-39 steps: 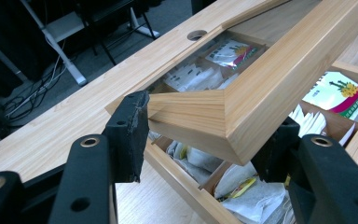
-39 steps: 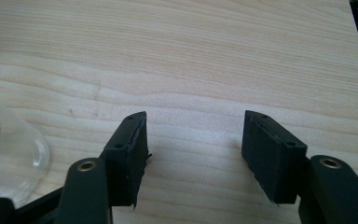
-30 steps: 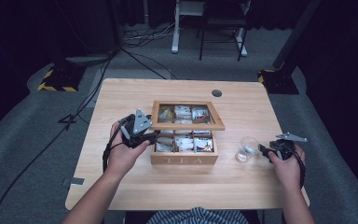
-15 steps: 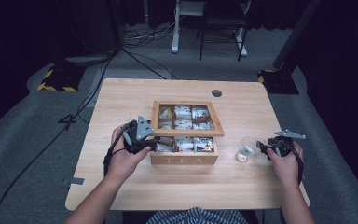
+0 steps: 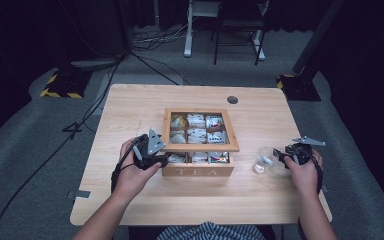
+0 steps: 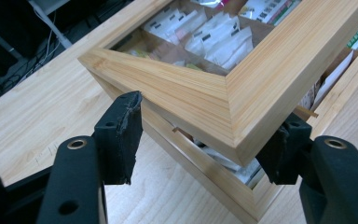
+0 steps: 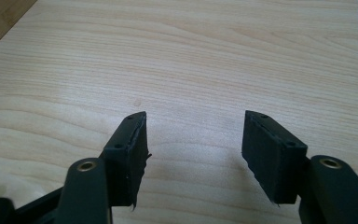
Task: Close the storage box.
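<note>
At the left, our left gripper [image 5: 166, 159] stands at the near left corner of the wooden tea box with the glass-window lid [image 5: 198, 170]. Its jaws have just been opening. In the left gripper view the corner of the light wooden lid frame [image 6: 242, 100] lies between them: the right pad seems to touch the corner from below, while the left pad [image 6: 121, 133] stands clear of the wood. So we judge that we are letting the lid go, not taking it.

Compared with the picture of one second ago, the lid has come down. There it was raised far up toward the back; half a second ago it was lower; now it rests slanted over the box and a narrow gap remains at the near edge, where the white tea bag packets [image 5: 208, 158] are visible. The closing of the box looks almost done.

The box is in the middle of the pale wooden desk [image 5: 130, 105]. To the right of it stands a small clear glass cup [image 5: 264, 160], in the same place as before. Just beside it our right gripper [image 5: 280, 155] has not moved; its jaws are about half open and empty over bare desk wood.
</note>
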`<state>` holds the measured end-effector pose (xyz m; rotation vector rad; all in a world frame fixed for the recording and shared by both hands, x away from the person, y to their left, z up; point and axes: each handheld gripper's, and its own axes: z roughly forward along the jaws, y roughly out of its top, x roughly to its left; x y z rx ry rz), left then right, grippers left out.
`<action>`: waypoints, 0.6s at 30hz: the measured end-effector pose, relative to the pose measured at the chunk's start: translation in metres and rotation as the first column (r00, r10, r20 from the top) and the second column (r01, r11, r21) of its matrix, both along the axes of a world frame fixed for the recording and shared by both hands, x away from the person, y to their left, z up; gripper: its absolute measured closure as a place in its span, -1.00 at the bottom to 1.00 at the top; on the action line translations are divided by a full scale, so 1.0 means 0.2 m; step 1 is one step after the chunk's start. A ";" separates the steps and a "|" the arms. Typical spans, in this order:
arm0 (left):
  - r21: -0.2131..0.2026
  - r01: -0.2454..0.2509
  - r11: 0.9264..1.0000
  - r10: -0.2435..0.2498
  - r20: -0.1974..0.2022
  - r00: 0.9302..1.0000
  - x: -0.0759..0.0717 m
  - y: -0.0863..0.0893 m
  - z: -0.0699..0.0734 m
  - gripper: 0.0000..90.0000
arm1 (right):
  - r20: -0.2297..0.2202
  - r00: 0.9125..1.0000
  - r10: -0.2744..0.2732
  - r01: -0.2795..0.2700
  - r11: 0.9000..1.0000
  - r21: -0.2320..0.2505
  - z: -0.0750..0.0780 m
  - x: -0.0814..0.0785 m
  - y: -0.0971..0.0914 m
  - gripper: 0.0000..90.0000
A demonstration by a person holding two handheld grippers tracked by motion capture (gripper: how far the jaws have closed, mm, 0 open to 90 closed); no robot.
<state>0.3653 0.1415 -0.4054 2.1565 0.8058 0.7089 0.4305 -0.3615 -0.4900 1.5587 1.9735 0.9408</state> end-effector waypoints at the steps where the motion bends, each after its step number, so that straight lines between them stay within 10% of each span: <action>1: 0.002 0.001 1.000 -0.001 -0.002 1.000 0.00 0.00 -0.01 -0.15 | 0.002 1.000 0.004 -0.004 1.000 -0.001 0.00 0.00 0.00 -0.08; 18: 0.058 0.001 0.998 0.001 -0.046 0.999 -0.01 -0.02 -0.05 -0.18 | 0.000 1.000 0.003 -0.003 1.000 0.020 0.00 0.02 0.00 -0.08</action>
